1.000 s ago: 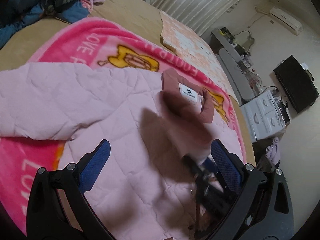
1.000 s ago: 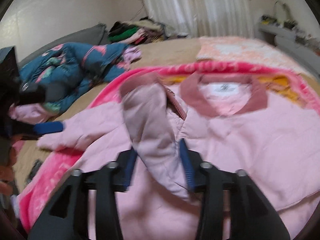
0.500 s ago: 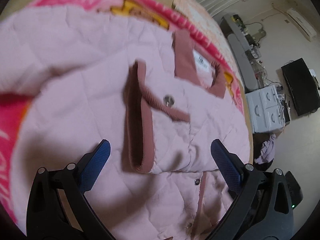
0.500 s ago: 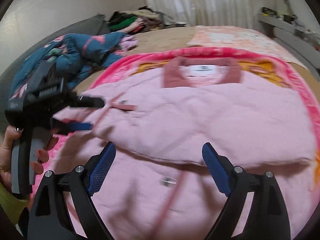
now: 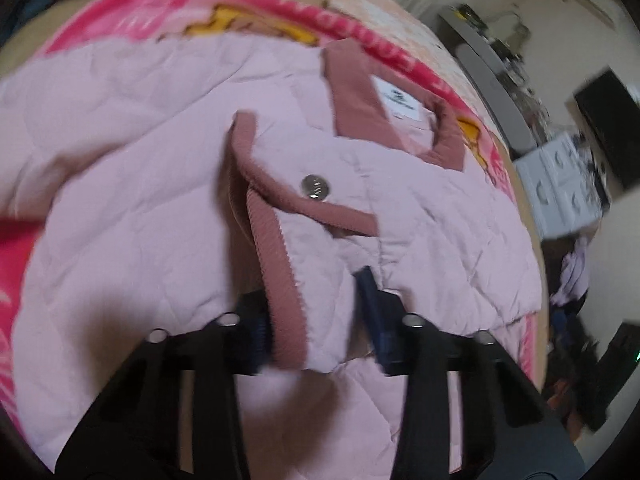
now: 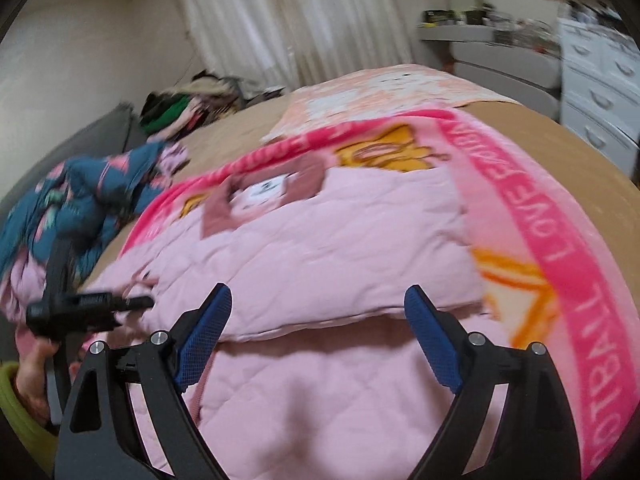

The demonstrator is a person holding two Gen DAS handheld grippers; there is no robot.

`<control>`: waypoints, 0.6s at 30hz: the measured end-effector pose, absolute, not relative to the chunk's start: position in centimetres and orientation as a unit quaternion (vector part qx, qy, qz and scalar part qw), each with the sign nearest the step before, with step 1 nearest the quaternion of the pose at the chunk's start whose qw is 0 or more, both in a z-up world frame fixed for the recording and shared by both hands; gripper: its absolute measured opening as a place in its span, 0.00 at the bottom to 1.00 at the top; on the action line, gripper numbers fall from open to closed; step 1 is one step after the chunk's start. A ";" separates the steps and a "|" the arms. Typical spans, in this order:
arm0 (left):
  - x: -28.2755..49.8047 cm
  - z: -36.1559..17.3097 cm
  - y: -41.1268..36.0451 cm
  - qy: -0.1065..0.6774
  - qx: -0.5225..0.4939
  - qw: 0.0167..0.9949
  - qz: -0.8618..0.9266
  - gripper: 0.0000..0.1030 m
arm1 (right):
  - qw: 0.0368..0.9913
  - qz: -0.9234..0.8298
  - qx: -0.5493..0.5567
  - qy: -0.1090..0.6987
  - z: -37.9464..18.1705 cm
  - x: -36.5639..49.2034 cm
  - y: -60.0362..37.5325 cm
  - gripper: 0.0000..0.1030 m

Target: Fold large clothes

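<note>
In the right wrist view, a blue patterned quilt [image 6: 80, 200] lies bunched at the far left of the bed [image 6: 560, 148]. Just below it a hand [image 6: 36, 376] holds the left gripper [image 6: 140, 302], which reaches into the left edge of the pink quilted jacket [image 6: 320, 248]. The left wrist view shows that left gripper [image 5: 320, 320] with jaws that have just been closing; its pads now pinch the sleeve cuff [image 5: 284, 300], a ribbed dusty-rose band folded over the jacket's front near a metal snap button [image 5: 316, 187]. The jacket lies spread on a bright pink blanket [image 6: 560, 240] on the bed, its collar [image 6: 264, 196] toward the far side. The right gripper [image 6: 320, 332] hovers over the jacket's folded right half, jaws spread wide with nothing between them. A white drawer unit [image 6: 600, 80] stands at the far right.
</note>
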State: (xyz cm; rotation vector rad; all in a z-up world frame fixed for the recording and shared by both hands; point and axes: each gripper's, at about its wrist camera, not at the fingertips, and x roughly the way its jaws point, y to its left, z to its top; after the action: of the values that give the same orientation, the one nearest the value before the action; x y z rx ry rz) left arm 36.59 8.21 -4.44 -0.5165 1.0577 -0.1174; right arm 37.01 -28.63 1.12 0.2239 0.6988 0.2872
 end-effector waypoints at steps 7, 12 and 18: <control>37.2 3.1 8.2 0.430 -0.191 0.879 -0.082 0.14 | 0.929 0.113 0.121 0.332 1.6 37.4 -31.4 0.85; 38.1 9.2 8.6 0.370 -0.145 0.915 -0.072 0.13 | 0.931 0.107 0.110 0.332 1.7 37.7 -31.1 0.85; 39.2 7.4 9.8 0.382 -0.099 0.919 -0.024 0.04 | 0.929 0.100 0.092 0.343 1.3 39.1 -29.9 0.85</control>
State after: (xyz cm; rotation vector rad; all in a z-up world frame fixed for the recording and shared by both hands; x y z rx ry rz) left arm 39.25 9.82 7.36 -0.2044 0.7847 -0.0501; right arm 39.07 -29.91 1.28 0.1889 0.7033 0.2048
